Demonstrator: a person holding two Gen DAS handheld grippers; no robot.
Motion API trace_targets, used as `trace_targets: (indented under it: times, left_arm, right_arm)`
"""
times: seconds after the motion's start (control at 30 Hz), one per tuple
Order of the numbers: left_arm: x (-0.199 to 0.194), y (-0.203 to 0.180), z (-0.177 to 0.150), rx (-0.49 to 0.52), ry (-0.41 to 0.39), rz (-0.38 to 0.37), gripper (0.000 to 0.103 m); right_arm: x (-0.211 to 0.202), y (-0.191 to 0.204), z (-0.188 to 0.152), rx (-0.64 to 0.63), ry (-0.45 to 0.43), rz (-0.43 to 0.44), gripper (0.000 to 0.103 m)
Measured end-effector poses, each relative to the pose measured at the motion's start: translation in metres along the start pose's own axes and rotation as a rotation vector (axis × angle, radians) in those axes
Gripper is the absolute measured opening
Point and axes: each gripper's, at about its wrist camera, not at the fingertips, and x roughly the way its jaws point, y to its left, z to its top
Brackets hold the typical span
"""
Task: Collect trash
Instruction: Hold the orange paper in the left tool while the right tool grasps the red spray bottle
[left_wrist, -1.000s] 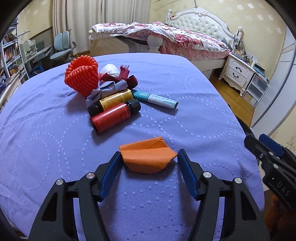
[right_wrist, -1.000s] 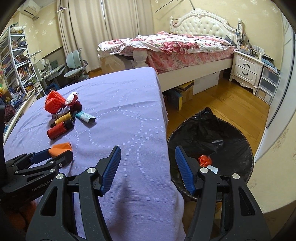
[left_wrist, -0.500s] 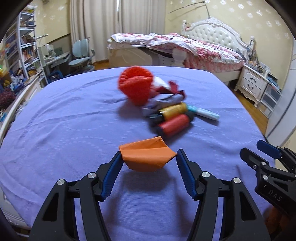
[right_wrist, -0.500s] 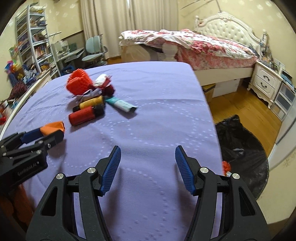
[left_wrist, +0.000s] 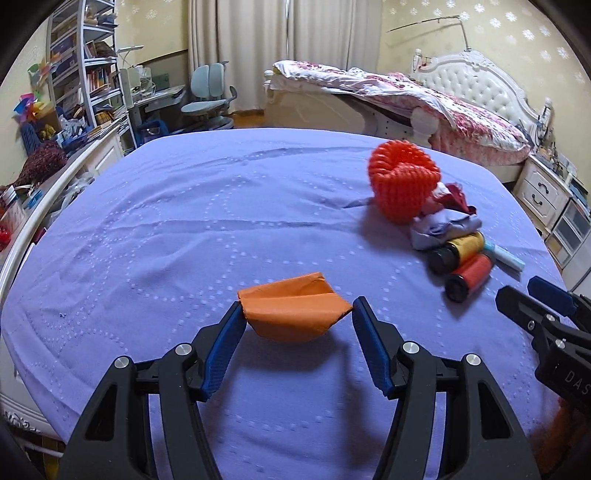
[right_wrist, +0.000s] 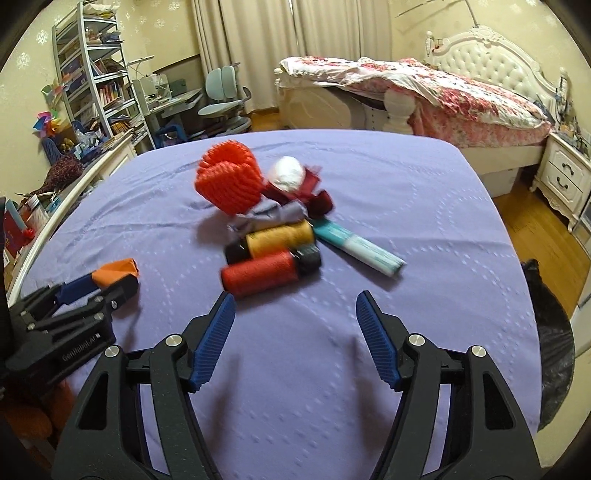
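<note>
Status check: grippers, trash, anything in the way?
Left gripper shut on orange wrapper. Right gripper open, just widened, empty, facing trash pile. Path clear.

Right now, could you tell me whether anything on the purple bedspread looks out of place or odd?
Yes: a jumbled heap of trash lies on the bedspread. An orange foam net, crumpled wrappers, two toppled bottles, yellow and red, and a teal tube overlap one another. Nothing looks spilled. Apart from that, a folded orange wrapper sits between the left gripper's jaws.

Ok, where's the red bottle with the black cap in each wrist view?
Left wrist: red bottle at right, far end of the pile, black cap toward the camera.
Right wrist: red bottle at centre, nearest the open right tool.
Shared landmark: the orange foam net behind the pile.
</note>
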Motion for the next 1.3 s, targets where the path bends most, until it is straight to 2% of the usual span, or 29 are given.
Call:
trace_targets:
  times: [0.23,0.6,0.83,0.93,1.0,1.3]
  left_arm:
    - [0.006,0.011,0.006,-0.025,-0.001,0.0,0.061]
    - [0.008,0.014,0.005,-0.038,0.004,-0.02,0.061]
    - [0.008,0.014,0.006,-0.035,0.003,-0.022,0.061]
    - [0.008,0.014,0.006,-0.034,0.004,-0.021,0.061]
    - [0.008,0.013,0.007,-0.032,0.005,-0.023,0.061]
    - [0.009,0.011,0.009,-0.031,0.006,-0.026,0.061]
  right_arm:
    - [0.026,0.024,0.016,-0.026,0.002,-0.068,0.07]
    - [0.019,-0.003,0.0,0.017,0.06,-0.113,0.07]
    - [0.02,-0.008,0.003,0.018,0.055,-0.116,0.07]
    - [0.024,-0.008,0.007,0.007,0.053,-0.114,0.063]
    - [0.027,-0.01,0.009,0.011,0.063,-0.107,0.055]
    - [0.014,-0.022,0.001,0.052,0.087,-0.096,0.055]
